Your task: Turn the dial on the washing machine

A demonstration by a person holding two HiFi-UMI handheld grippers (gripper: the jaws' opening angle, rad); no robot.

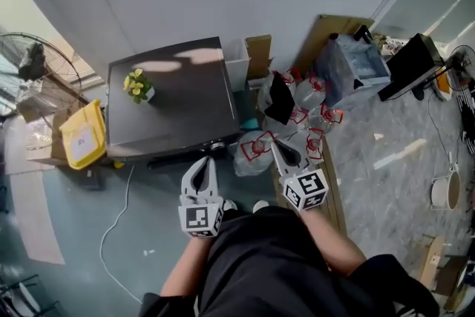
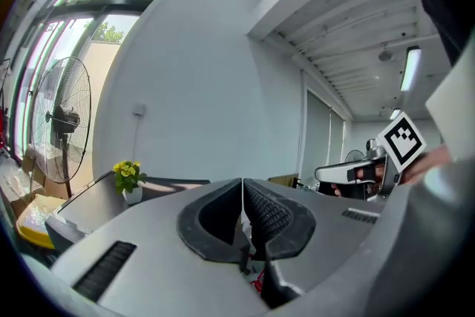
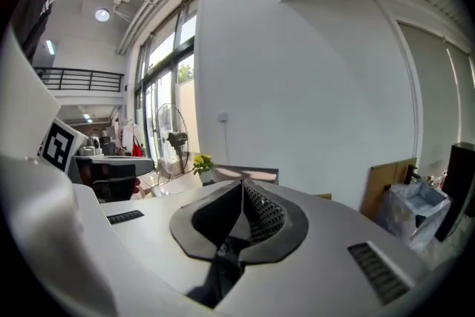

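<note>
**Both tongs shut and empty, short of the washing machine**

From the head view, the washing machine (image 1: 174, 111) is a dark grey box against the wall. It stands just ahead of the person, with a small pot of yellow flowers (image 1: 139, 85) on its lid. The dial cannot be made out in any view. The left tongs (image 1: 210, 162) point at the machine's front edge, and the right tongs (image 1: 274, 147) point over the red-printed plastic bags (image 1: 256, 152) beside it. Only this view shows the floor: a yellow bin (image 1: 83, 136) to the machine's left and a white cable (image 1: 117, 223) trailing below it.

The left gripper view looks along the left tongs (image 2: 243, 185), whose ribbed pads are pressed together with nothing between them. It also catches the flowers (image 2: 128, 176), a standing fan (image 2: 63, 121) by the window and the right tongs (image 2: 356, 173) off to the side.

In the right gripper view the right tongs (image 3: 242, 186) are likewise closed on nothing. This view adds a leaning cardboard sheet (image 3: 382, 185) at the wall.
</note>
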